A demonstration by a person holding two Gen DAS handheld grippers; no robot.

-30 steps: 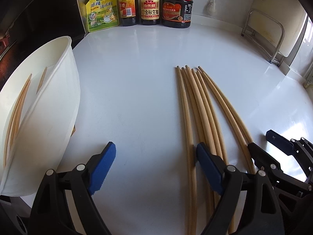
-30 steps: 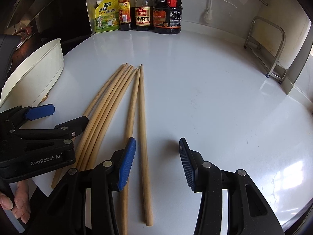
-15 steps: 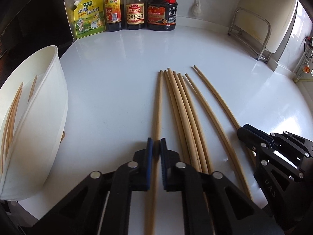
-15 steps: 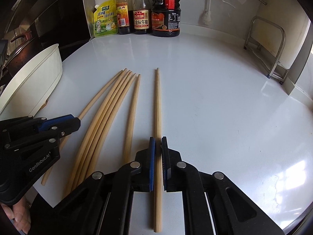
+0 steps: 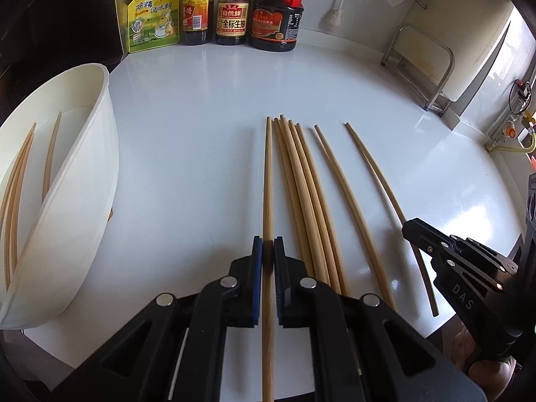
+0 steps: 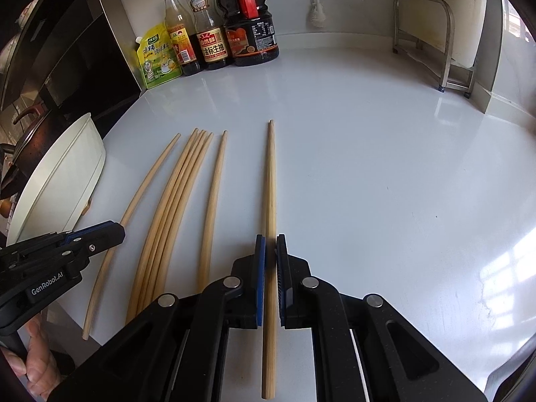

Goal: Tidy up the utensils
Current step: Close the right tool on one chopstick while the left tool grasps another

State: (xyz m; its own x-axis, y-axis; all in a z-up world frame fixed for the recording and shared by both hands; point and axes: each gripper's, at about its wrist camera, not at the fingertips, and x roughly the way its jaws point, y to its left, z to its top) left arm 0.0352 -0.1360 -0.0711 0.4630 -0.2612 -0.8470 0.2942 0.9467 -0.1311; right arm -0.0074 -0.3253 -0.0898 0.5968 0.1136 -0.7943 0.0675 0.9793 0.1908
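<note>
Several long wooden chopsticks lie side by side on the white counter. My left gripper is shut on the leftmost chopstick, which points straight ahead. My right gripper is shut on the rightmost chopstick, set apart from the others. The right gripper also shows at the right of the left wrist view, the left gripper at the left of the right wrist view. A white tub at the left holds a few chopsticks.
Sauce bottles and a yellow-green pouch stand along the back wall. A metal rack stands at the back right. A dark stove and pot lie left of the counter. The counter's front edge is close below both grippers.
Both grippers went from open to shut, each on one chopstick. The held chopsticks have since drawn apart from the bundle, and both views have risen a little.
</note>
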